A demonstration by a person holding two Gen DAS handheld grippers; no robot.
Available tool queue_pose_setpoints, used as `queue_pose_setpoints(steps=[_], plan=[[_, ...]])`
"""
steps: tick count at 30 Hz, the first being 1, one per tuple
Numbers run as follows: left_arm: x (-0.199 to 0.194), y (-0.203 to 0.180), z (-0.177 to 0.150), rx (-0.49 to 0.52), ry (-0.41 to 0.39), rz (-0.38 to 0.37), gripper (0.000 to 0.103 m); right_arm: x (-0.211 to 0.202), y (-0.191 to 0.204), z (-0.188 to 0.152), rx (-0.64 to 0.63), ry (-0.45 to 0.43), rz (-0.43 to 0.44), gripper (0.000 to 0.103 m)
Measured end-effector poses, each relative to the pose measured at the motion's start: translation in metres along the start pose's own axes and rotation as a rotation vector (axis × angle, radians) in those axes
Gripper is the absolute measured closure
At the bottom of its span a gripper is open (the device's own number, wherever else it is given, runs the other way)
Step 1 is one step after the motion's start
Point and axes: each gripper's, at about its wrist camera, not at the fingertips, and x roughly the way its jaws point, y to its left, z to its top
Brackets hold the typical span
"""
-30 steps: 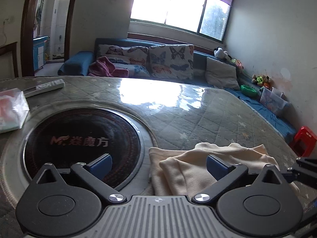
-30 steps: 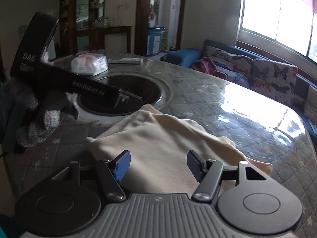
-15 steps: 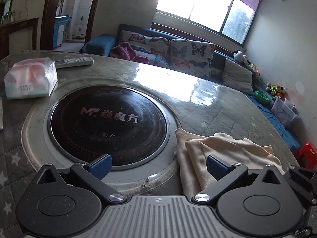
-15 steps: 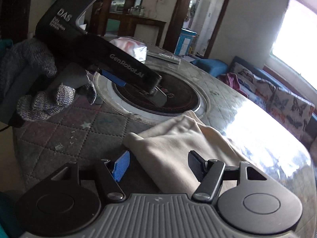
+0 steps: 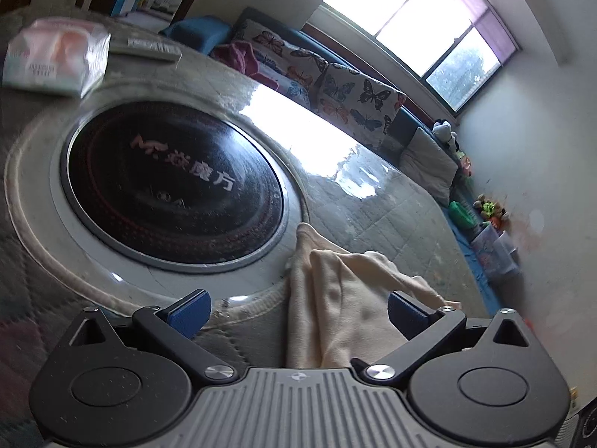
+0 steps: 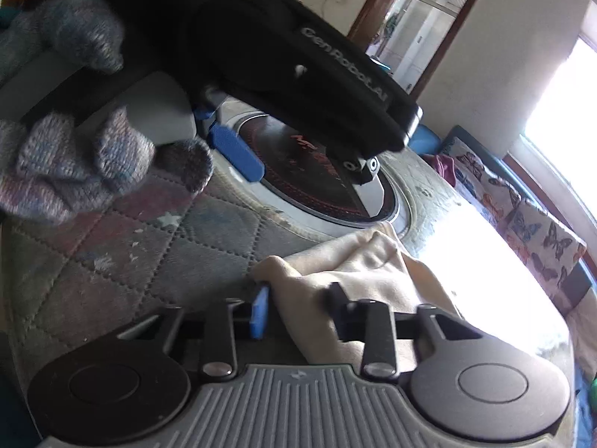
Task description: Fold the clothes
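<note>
Left gripper (image 5: pixel 296 308): jaws spread wide | Right gripper (image 6: pixel 298 304): pinching cream garment (image 6: pixel 358 272) | Round cooktop (image 5: pixel 171 183): 11 o'clock of garment

Cream garment (image 5: pixel 335 298), soft knit, loosely folded and rumpled, lying on quilted tabletop (image 5: pixel 391 216) beside round hob (image 5: pixel 171 183)

Both wrist views low, tilted, close over the table (image 5: pixel 391 201), sharing cream garment (image 5: pixel 335 298) and round hob (image 5: pixel 171 183)
</note>
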Motion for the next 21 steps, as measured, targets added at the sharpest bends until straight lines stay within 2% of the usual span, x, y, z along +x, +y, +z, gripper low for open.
queue_pose_setpoints(steps=[4, 10, 15, 19, 21], plan=[[0.007, 0.001, -0.001, -0.06, 0.023, -0.029, 0.001, -0.008, -0.016, 0.0, 0.092, -0.027, 0.029, 0.086], [0.018, 0.007, 0.001, -0.179, 0.056, -0.093, 0.001, -0.025, -0.048, 0.001, 0.229, -0.081, 0.071, 0.087], [0.032, 0.008, 0.002, -0.261, 0.088, -0.16, 0.002, -0.035, -0.062, -0.004, 0.275, -0.11, 0.082, 0.087], [0.043, 0.009, 0.005, -0.3, 0.109, -0.193, 0.01, -0.034, -0.071, -0.009, 0.285, -0.122, 0.091, 0.087], [0.047, 0.012, 0.005, -0.32, 0.127, -0.207, 0.018, -0.035, -0.072, -0.011, 0.288, -0.127, 0.096, 0.087]])
